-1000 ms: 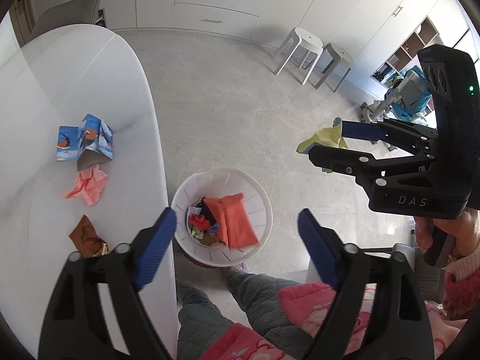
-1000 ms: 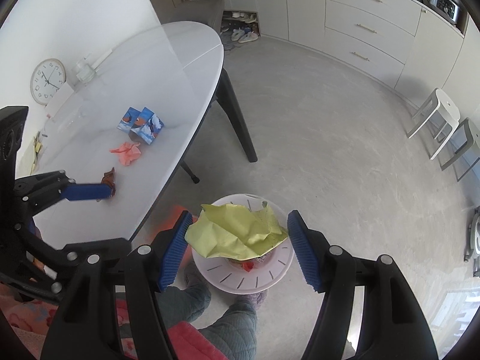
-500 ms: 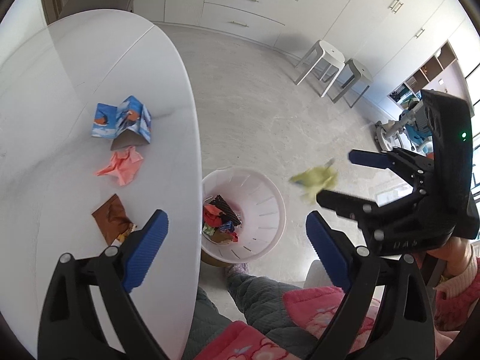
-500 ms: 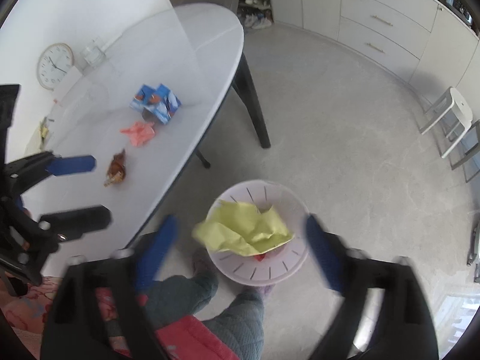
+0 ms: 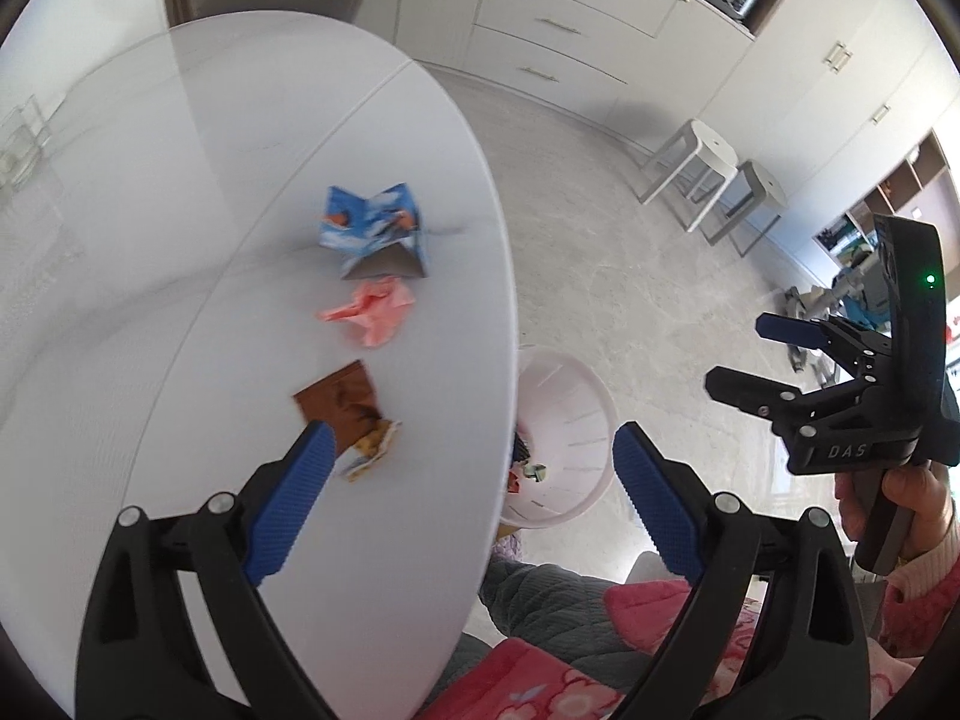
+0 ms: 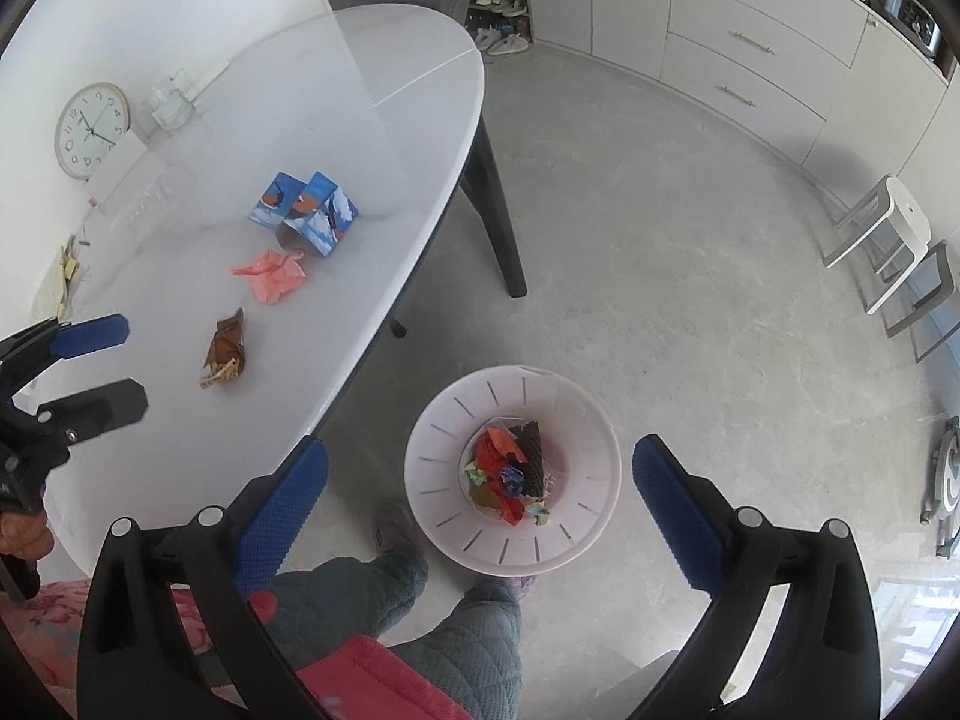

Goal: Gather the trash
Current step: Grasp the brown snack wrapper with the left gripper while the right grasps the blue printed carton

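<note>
Both my grippers wide, empty: right gripper (image 6: 480,480) over bin (image 6: 594,414). Left gripper (image 5: 468,474) nears brown wrapper (image 5: 345,405) at 11 o'clock; next, straddle and pinch it.

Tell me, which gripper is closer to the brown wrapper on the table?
Left. The left gripper hangs over the table edge, one of its jaws right beside the brown wrapper. The right gripper is off the table, above the bin.
</note>
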Tool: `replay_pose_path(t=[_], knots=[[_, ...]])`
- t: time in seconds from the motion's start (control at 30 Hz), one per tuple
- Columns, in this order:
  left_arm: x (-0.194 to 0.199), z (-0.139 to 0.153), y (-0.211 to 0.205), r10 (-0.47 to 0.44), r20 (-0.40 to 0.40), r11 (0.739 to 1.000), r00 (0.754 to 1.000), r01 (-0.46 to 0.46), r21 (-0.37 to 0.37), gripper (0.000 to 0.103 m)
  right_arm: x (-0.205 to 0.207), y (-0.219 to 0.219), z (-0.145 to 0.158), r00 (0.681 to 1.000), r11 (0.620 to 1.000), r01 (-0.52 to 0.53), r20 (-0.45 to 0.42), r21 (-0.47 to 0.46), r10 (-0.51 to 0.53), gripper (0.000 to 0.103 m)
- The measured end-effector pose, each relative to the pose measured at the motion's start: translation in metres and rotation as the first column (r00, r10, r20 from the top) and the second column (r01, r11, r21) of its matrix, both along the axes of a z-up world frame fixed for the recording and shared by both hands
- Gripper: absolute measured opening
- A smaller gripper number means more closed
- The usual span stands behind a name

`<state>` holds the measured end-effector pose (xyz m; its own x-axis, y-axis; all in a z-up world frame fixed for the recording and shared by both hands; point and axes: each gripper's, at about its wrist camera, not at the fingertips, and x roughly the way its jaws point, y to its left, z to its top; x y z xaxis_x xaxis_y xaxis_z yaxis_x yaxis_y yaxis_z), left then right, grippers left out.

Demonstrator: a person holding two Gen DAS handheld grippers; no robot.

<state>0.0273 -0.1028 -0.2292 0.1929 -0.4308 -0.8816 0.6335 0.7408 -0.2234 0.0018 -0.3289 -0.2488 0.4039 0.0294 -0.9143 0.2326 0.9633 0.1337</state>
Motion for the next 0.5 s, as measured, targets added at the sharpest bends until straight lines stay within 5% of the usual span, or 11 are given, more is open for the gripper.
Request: replay_pose_path(t=[0.5], knots=[[0.022,-0.046,0.025,0.116,-0.033,0.992,0.993,-0.114,0.062,0.090,0.025,0.025,0.001,0.998,0.998,-0.059,0.006,0.020,0.059,0.101]])
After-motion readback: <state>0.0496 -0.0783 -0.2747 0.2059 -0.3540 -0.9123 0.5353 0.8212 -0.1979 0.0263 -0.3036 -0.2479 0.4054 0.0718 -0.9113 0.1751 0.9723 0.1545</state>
